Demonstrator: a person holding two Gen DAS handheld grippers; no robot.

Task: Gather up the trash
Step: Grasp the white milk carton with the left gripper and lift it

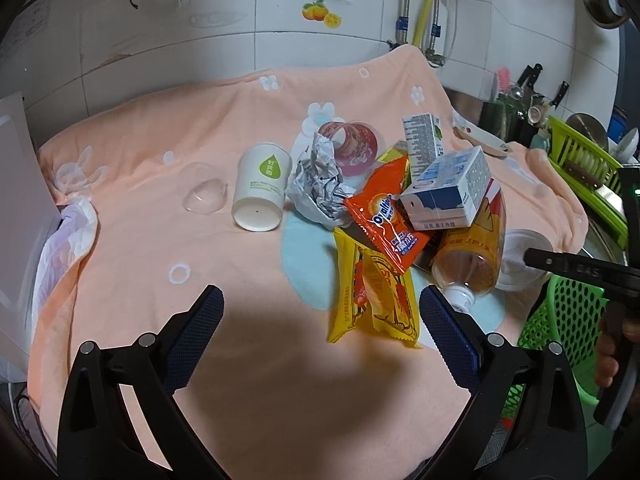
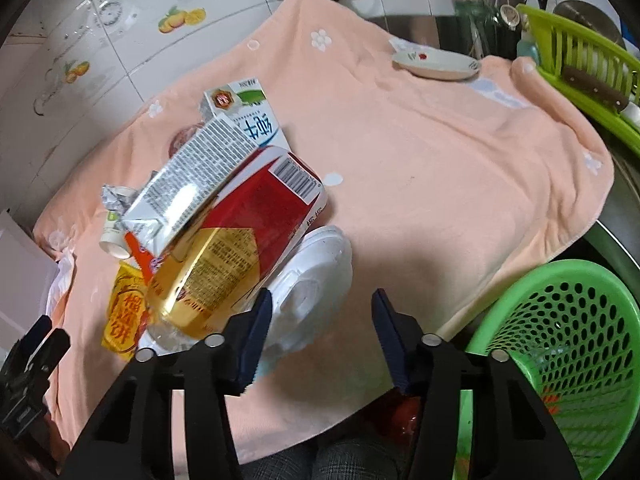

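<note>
On the tabletop, right of centre: heaped trash | both grippers' fingers spread, empty | we judge pulling the bottle topples the carton resting on it.

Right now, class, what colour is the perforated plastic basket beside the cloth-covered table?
The perforated plastic basket is bright green, seen best in the right wrist view.

Peach flowered towel, orange wrapper, green basket

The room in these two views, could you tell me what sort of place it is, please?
Most likely a home kitchen: tiled wall with fruit decals, a knife holder, and a green dish rack beside the towel-covered counter.
</note>
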